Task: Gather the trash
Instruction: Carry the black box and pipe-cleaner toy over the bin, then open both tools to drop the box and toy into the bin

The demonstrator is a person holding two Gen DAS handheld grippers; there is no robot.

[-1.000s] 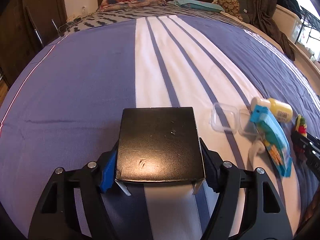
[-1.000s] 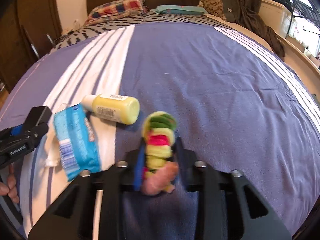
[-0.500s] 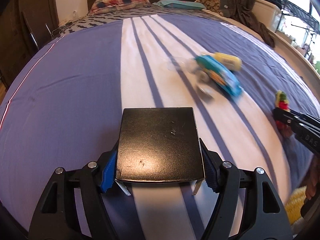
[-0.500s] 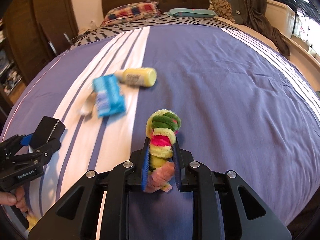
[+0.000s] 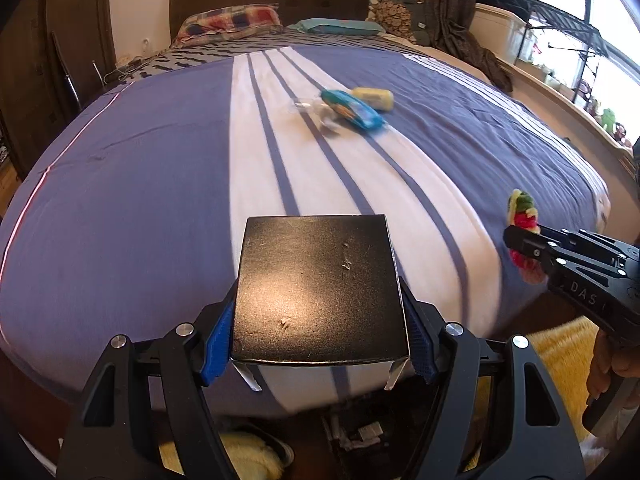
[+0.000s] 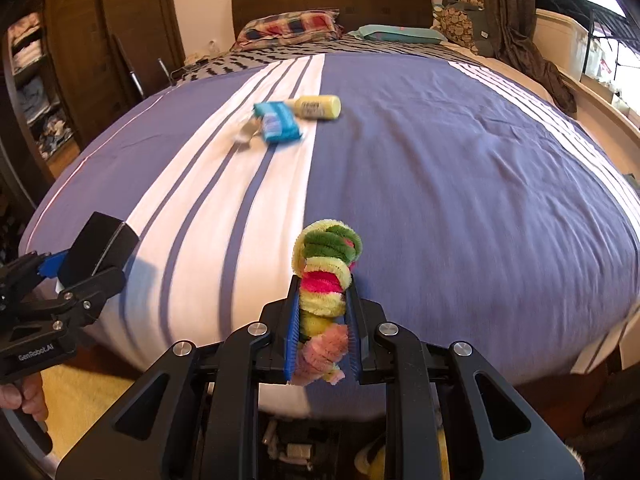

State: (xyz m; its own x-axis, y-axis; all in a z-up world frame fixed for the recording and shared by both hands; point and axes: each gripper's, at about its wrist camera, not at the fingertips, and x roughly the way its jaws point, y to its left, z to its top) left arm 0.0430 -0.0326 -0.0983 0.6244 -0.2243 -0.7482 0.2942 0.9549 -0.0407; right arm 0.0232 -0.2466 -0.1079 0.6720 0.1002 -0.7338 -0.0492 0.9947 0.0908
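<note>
My left gripper (image 5: 320, 320) is shut on a flat black box (image 5: 318, 284), held above the near edge of the bed; it also shows in the right wrist view (image 6: 100, 248). My right gripper (image 6: 323, 320) is shut on a bundle of green, yellow and pink pipe cleaners (image 6: 326, 264), seen at the right of the left wrist view (image 5: 522, 216). On the bed farther off lie a blue wrapper (image 5: 352, 110) (image 6: 278, 122), a yellow bottle (image 5: 374, 98) (image 6: 318, 107), a clear plastic container (image 5: 306, 106) and a white scrap (image 6: 248, 134).
The bed has a purple cover with white stripes (image 5: 160, 160). Pillows (image 6: 292, 28) lie by the headboard. A wardrobe (image 6: 80, 60) stands at the left, a windowsill with clutter (image 5: 580, 92) at the right. A yellow rug (image 5: 560, 356) and small items lie on the floor below the bed's edge.
Both grippers have pulled back from the trash on the bed toward its near edge, each still holding its item. The floor below the bed's edge has come into view.
</note>
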